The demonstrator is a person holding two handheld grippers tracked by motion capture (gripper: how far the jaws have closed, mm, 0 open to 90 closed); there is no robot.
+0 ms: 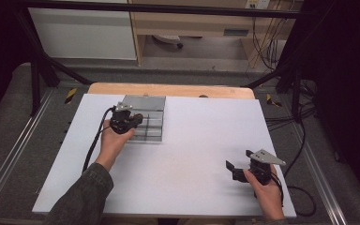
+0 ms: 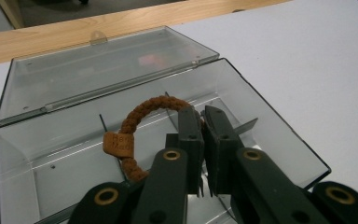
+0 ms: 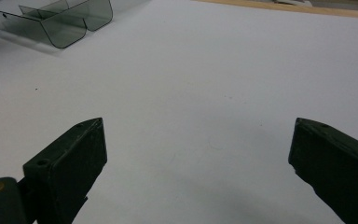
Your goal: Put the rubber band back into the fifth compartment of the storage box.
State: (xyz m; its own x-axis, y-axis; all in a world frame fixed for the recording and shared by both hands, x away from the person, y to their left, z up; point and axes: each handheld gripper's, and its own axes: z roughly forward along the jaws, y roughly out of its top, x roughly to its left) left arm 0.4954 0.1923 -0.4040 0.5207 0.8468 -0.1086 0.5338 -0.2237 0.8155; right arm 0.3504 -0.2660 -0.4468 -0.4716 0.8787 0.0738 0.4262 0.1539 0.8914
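A clear smoky plastic box (image 2: 279, 135) lies open on the white table, its lid (image 2: 98, 65) folded back flat. In the left gripper view a brown braided loop (image 2: 144, 109) with a small leather tag hangs over the box's inside, and my left gripper (image 2: 204, 114) is shut on it. From above, that left gripper (image 1: 138, 121) is over the box (image 1: 145, 101) at the table's far left. My right gripper (image 1: 239, 161) rests open near the front right, nothing between its jaws (image 3: 198, 144). The box's corner (image 3: 65, 23) shows far off in the right gripper view.
The white board (image 1: 192, 140) lies on a wooden tabletop (image 1: 168, 89). Thin dividers split the box into compartments. Black frame legs and cables stand beyond the table's right and left edges.
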